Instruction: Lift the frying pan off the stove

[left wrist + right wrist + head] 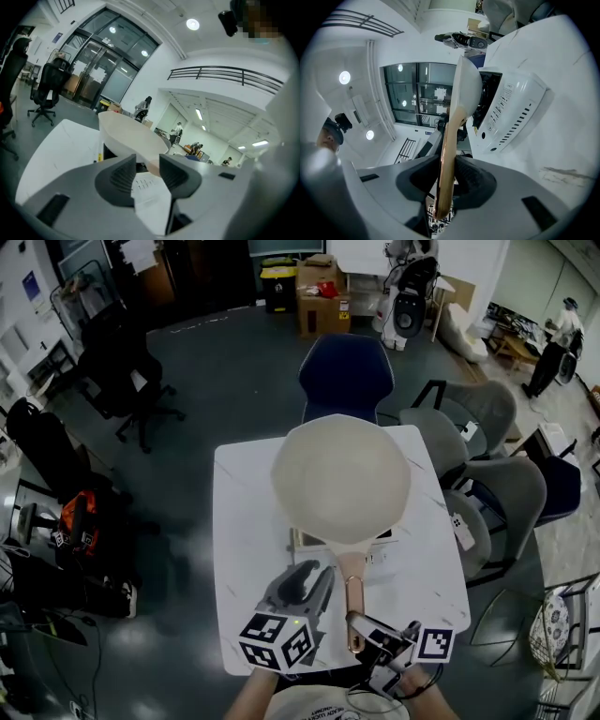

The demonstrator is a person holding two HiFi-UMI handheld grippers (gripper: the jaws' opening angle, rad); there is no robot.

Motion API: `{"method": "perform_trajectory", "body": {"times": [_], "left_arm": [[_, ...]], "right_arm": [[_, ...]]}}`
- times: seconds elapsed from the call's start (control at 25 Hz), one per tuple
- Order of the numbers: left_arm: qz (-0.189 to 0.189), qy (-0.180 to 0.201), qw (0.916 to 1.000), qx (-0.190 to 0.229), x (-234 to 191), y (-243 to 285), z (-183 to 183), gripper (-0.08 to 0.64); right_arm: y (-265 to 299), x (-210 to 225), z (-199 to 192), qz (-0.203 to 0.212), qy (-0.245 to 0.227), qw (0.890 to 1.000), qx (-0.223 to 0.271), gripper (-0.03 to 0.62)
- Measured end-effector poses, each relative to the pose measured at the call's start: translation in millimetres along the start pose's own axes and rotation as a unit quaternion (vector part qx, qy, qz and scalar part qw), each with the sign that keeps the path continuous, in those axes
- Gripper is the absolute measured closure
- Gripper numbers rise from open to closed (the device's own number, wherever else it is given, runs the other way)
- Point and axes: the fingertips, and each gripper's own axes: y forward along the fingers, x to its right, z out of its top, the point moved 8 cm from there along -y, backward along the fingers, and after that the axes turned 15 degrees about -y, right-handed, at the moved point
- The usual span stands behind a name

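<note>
A cream frying pan [340,479] covers a white stove [386,538] in the middle of the white table [248,521]. I cannot tell whether the pan touches the stove. Its copper-coloured handle [353,601] points toward me. My right gripper [380,638] is shut on the end of that handle [446,154], with the pads pressing both sides. In the right gripper view the pan [466,91] stands beside the stove [511,108]. My left gripper [305,579] is open just left of the handle, nothing between its jaws. In the left gripper view the pan [129,133] rises ahead of that gripper [147,171].
A blue chair [345,376] stands at the table's far side and grey chairs [497,484] crowd its right edge. A black office chair [122,371] and bags [80,521] are on the floor to the left. Cardboard boxes [323,296] sit far back.
</note>
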Motion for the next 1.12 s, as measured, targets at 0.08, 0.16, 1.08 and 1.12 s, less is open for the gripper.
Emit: {"method": "perform_trajectory", "body": {"times": [0.08,0.16,1.08,1.12], "left_arm": [[-0.012,-0.026,0.9995,-0.016,0.1,5.4,-2.8,0.414],[-0.025,-0.061,0.9973,-0.033,-0.3,11.3,-5.0,0.385],[-0.111,-0.345,0.9234,-0.126,-12.5,84.3,-16.8,0.347],[-0.113,-0.353,0.9203,-0.126,-12.8,85.7,-16.5,0.347]], "right_arm": [[-0.3,0.7,0.2,0.001,0.003,1.0,-0.002,0.477],[-0.5,1.6,0.4,0.002,0.001,1.0,-0.005,0.477],[-0.5,4.0,0.8,0.01,-0.001,1.0,-0.021,0.477],[-0.3,3.5,0.9,0.011,-0.001,1.0,-0.021,0.477]]}}
